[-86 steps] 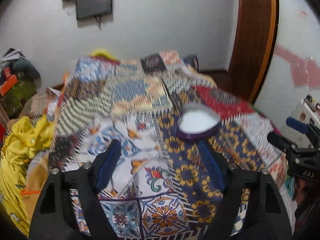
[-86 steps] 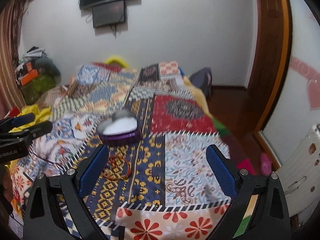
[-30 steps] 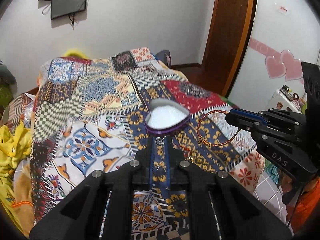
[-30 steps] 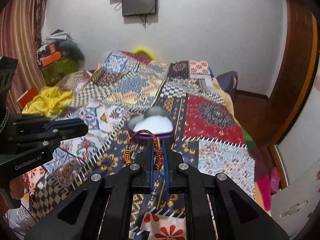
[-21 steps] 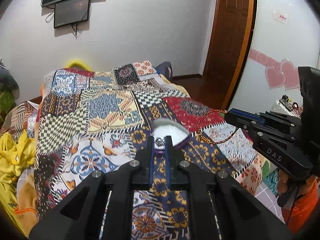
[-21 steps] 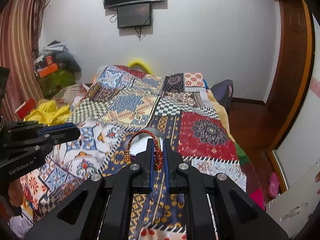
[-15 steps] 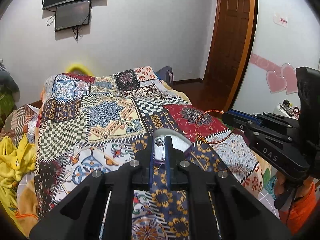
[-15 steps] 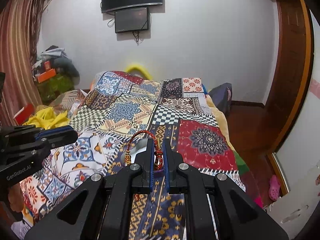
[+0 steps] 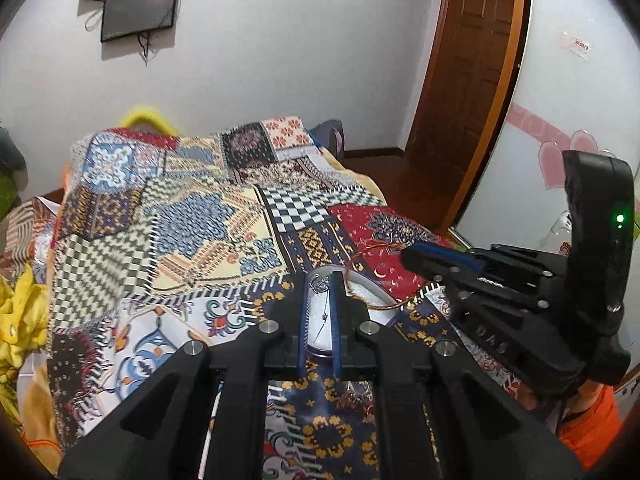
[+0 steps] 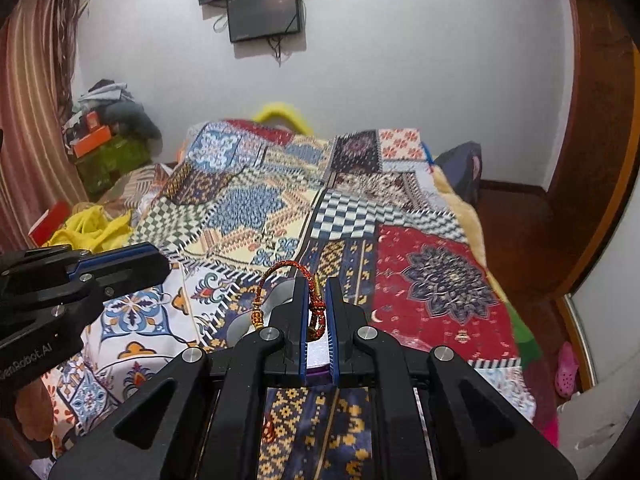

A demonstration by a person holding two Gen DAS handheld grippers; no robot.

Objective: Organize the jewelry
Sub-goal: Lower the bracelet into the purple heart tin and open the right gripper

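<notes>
My left gripper (image 9: 320,280) is shut on a small silver pendant (image 9: 319,282) with a thin chain hanging down, held just above the purple heart-shaped jewelry box (image 9: 370,296) with its white lining. My right gripper (image 10: 316,284) is shut on a red-and-gold braided bracelet (image 10: 280,272), which loops up to the left of the fingers. The box (image 10: 276,300) shows just behind and under those fingers. The right gripper also shows in the left wrist view (image 9: 416,256), and the left gripper in the right wrist view (image 10: 156,264).
The box sits on a patchwork quilt (image 9: 192,224) covering a bed. Yellow cloth (image 10: 92,228) and clutter lie at the left. A wooden door (image 9: 472,80) stands at the right. A wall screen (image 10: 264,8) hangs behind the bed.
Both grippers, open 2.9 s ago with the bracelet lying on the quilt, have since shut on the pendant and bracelet. Both views now sit closer over the box.
</notes>
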